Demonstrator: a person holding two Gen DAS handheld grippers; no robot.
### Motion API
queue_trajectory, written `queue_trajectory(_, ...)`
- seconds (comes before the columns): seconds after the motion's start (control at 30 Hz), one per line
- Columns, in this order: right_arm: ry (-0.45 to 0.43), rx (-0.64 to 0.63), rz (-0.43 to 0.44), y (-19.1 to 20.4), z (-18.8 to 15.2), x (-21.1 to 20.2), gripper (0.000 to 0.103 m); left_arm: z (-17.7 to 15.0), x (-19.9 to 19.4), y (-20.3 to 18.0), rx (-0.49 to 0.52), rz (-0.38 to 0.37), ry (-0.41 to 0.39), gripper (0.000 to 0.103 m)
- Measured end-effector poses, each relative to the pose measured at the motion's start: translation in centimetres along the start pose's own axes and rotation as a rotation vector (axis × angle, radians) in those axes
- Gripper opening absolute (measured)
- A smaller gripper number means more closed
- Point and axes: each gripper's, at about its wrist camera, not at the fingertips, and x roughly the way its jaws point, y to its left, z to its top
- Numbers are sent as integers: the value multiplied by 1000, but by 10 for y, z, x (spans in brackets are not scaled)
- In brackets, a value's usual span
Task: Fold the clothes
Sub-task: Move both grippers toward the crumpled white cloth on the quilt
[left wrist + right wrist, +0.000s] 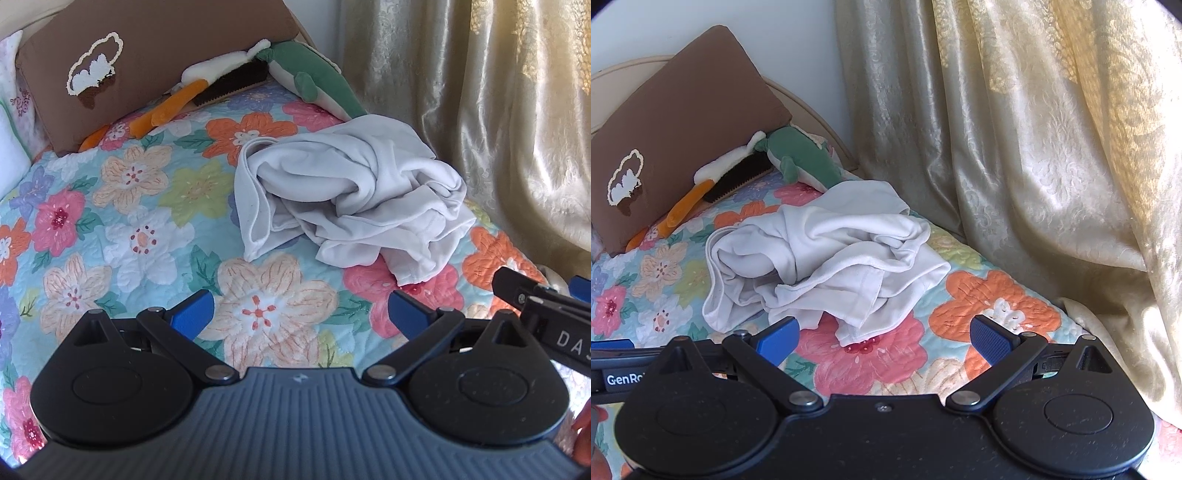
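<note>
Nothing folded yet. White garment (347, 206) is seen crumpled in a heap on the floral quilt (122, 221), ahead of both tongs, not touched. Left gripper (299, 310) and right gripper (882, 336) are held w/ jaws spread wide, nothing gripped. Whole job judged left: spread, flatten, fold.

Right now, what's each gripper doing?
Left gripper: open, empty, short of the crumpled white cotton garment.
Right gripper: open, empty, not touching the garment.
</note>
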Motion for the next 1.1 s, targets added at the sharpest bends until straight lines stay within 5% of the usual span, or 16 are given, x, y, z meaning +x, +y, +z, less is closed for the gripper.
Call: queue_trajectory(1.1, 98, -16, 0, 3, 4, 21, 101, -4, 18, 26, -43, -22, 15, 101)
